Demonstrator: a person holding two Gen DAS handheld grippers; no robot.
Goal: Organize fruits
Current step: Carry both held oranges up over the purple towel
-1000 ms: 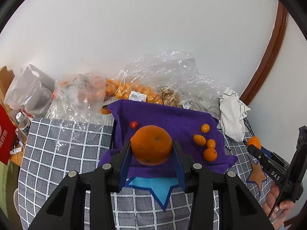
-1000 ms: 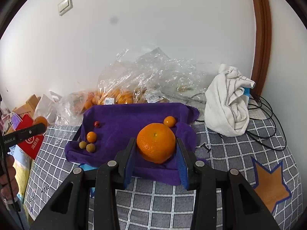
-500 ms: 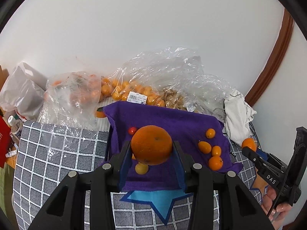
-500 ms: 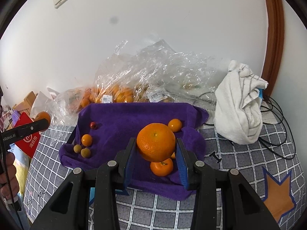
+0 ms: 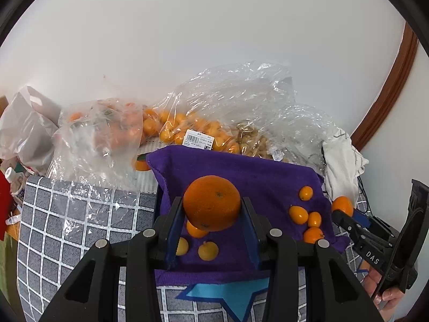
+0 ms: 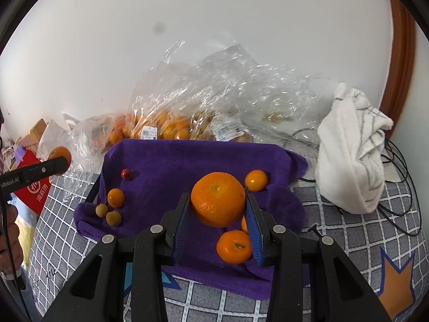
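Observation:
Each gripper holds a large orange above a purple towel (image 5: 241,177) (image 6: 187,161) spread on the grey checked cloth. My left gripper (image 5: 211,209) is shut on its orange (image 5: 211,201), over the towel's left part, where small yellow fruits (image 5: 207,251) lie. My right gripper (image 6: 217,204) is shut on its orange (image 6: 217,198), over the towel's right part, just above a mandarin (image 6: 233,246). Kumquats (image 5: 305,216) sit on the towel's right side, and a small red fruit (image 6: 125,173) on its left. The right gripper's orange (image 5: 341,205) shows at the left wrist view's right edge.
Clear plastic bags of oranges (image 5: 187,131) (image 6: 166,126) pile against the wall behind the towel. A bunched white cloth (image 6: 351,150) and black cables (image 6: 396,177) lie at the right. A red packet (image 6: 33,187) and a white bag (image 5: 24,131) sit at the left.
Both grippers have moved forward and lower over the towel with their oranges still held. More fruit on the towel has come into view under each gripper.

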